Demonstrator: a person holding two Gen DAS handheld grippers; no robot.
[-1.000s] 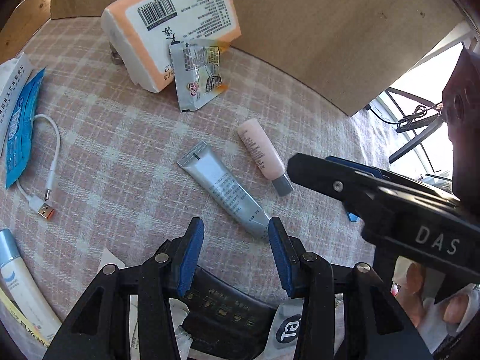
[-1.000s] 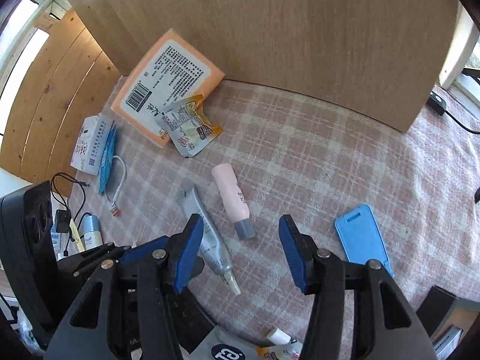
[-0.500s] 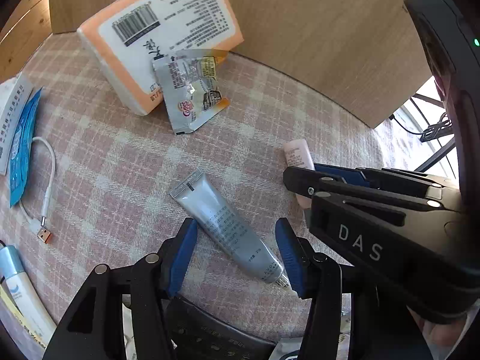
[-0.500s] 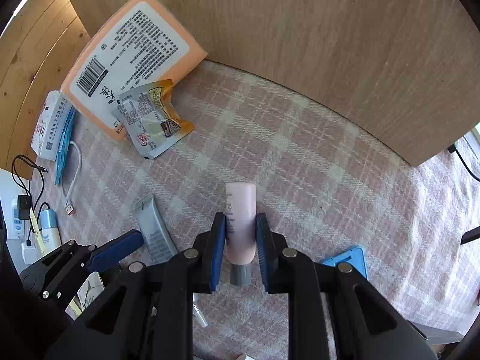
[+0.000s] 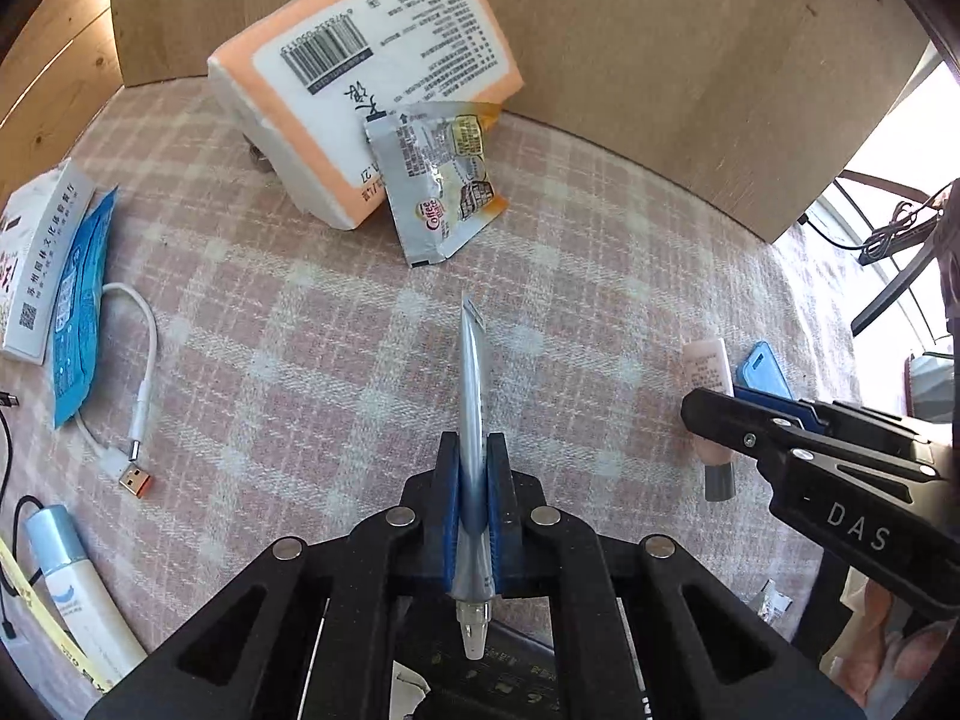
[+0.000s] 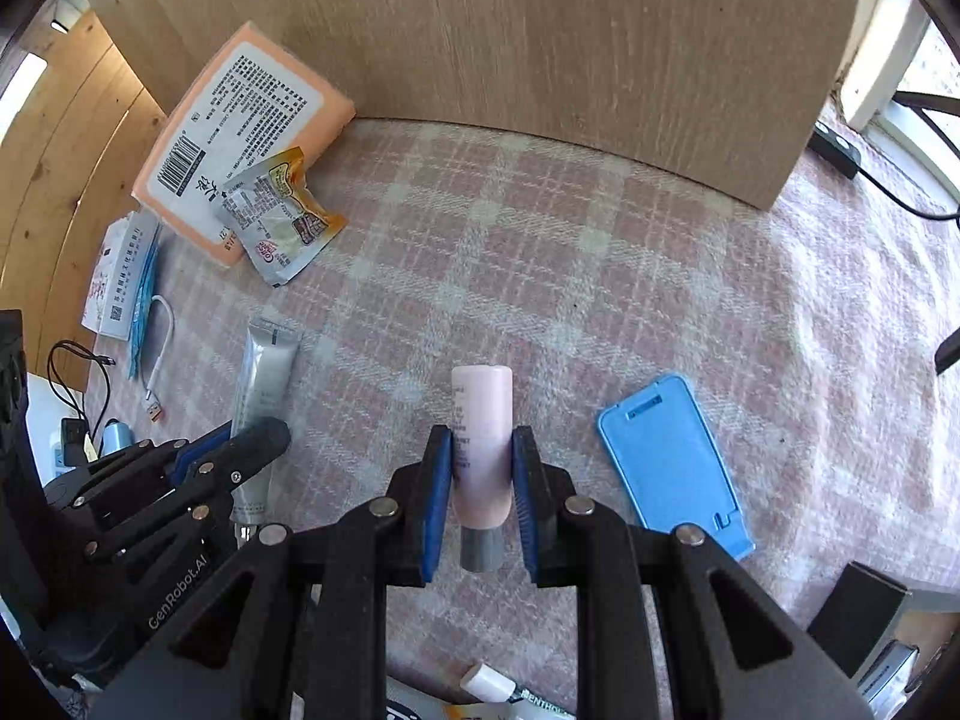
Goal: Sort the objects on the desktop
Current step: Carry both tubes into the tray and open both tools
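So both grabs have landed now. A second ago the left gripper had its jaws wide apart over the silver tube; half a second ago they were still straddling it, and now they're clamped flat on the tube's lower half. The crimped end sticks out away from the camera and the white nozzle pokes back toward it. Turned edge-on like that, it looks picked up off the cloth, though I can't say how high.

The right gripper closed a beat earlier, and it's still squeezed on the pink tube with the grey cap hanging out the near end. From the left camera that pink tube sits over on the right, next to the blue phone stand.

What that means: the grasp step is basically done for both tubes at once, so next is carrying them to wherever the tubes get grouped. My guess is with the other tube-ish stuff at the near edge, but no bin shows in either view.

Everything else is untouched on the plaid tablecloth: the orange tissue pack against the far board, the coffee sachet leaning on it, and the white USB cable at the left.

One worry: the silver tube is thin and squishy, so a hard pinch might ooze some out.
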